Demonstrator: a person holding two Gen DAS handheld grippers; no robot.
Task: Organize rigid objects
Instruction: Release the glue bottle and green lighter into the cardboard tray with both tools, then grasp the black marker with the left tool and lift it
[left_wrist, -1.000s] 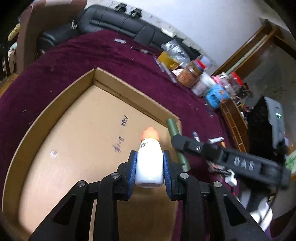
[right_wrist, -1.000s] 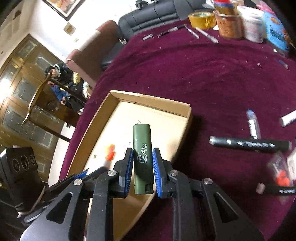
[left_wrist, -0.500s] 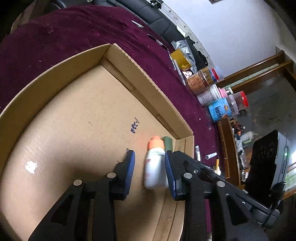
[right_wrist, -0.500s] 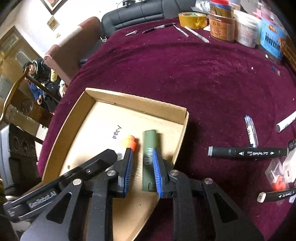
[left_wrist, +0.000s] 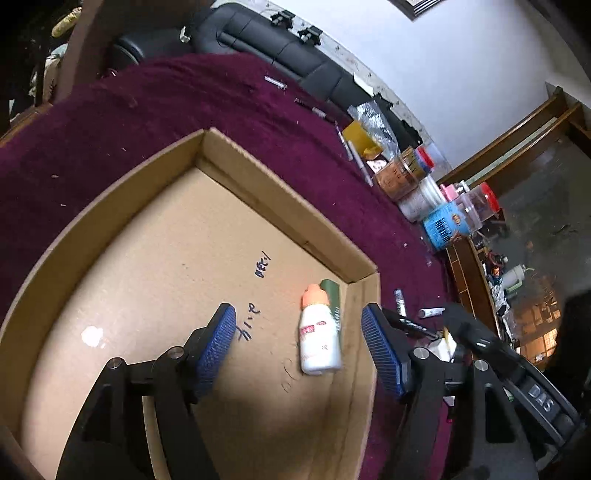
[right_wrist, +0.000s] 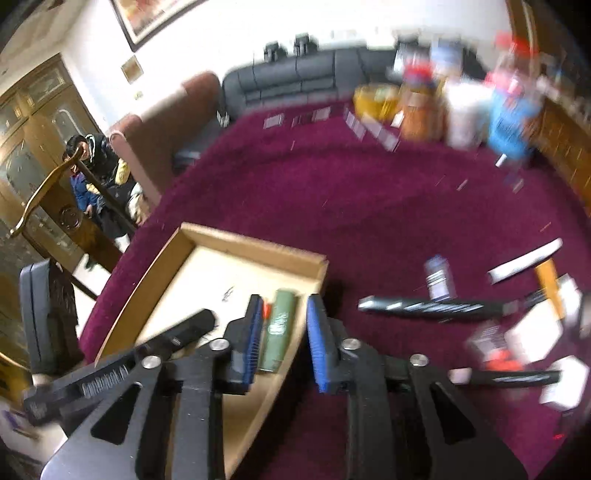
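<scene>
A shallow cardboard tray (left_wrist: 284, 221) lies on the maroon tablecloth; it also shows in the right wrist view (right_wrist: 258, 251). A small white bottle with an orange cap (left_wrist: 318, 338) lies flat in the tray's right corner. A green lighter (left_wrist: 332, 295) lies beside it, also seen in the right wrist view (right_wrist: 280, 328). My left gripper (left_wrist: 298, 336) is open and empty, raised above the bottle. My right gripper (right_wrist: 282, 332) is open and empty above the lighter. The bottle is mostly hidden in the right wrist view, only its orange cap (right_wrist: 266, 311) shows.
Black markers (right_wrist: 432, 308), a small tube (right_wrist: 437, 277), white pieces and an orange item lie on the cloth right of the tray. Jars and tubs (left_wrist: 424, 188) stand at the table's far right edge. Pens (left_wrist: 351, 147) lie beyond the tray. A black sofa stands behind.
Both grippers have opened and let go: the bottle and the lighter now lie in the tray's corner. Both grippers have drawn back and up, the left one opening wide.
</scene>
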